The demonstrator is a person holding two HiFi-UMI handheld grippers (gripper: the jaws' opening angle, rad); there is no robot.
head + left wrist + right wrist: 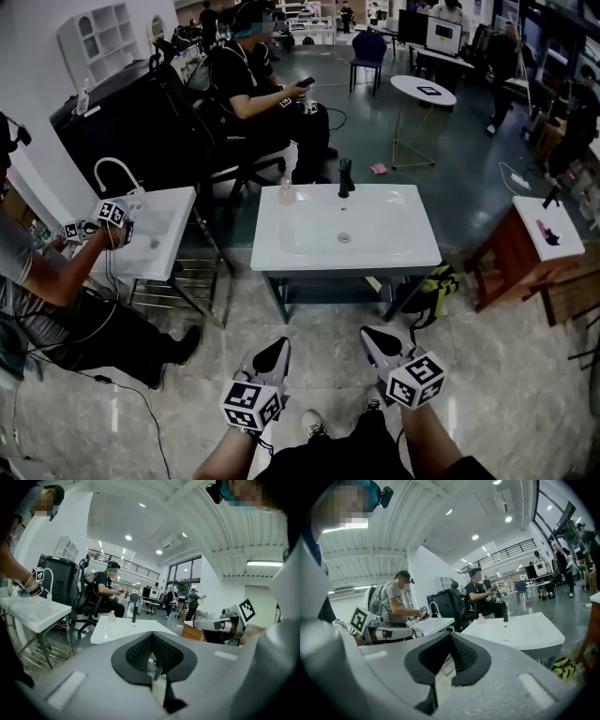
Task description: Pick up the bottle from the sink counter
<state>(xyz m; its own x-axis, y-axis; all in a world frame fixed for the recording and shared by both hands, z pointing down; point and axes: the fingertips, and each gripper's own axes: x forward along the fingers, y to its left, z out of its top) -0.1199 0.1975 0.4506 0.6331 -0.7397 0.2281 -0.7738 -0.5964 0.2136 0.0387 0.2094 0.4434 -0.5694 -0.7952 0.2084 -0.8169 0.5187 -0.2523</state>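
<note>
Benches stand in a row on the tiled floor. At the far left another person (37, 281) leans over a small white sink (173, 246) with a curved white tap, a marker cube at their hand. Behind it, a seated person (267, 89) in dark clothes sits in a black office chair. In the middle is the white sink bench (272, 255), with its basin and drain (344, 237) in the centre. The bottle (285, 192), pale and small, stands upright at the bench's back edge, left of centre. A black faucet (345, 176) rises just to its right, apart from it. Below the bench's front edge and well apart from the bottle, the left gripper (279, 345) hangs over the floor. It points toward the bench, and its own view shows its jaws closed together with nothing between them. The right gripper (370, 333) is held beside it, a little nearer the bench's front right corner, aimed the same way. Its jaws likewise meet at the tips and hold nothing. A yellow and black bag (439, 281) lies on the floor under the bench's right end. A wooden side table (511, 258) with a white top stands at the far right.
</note>
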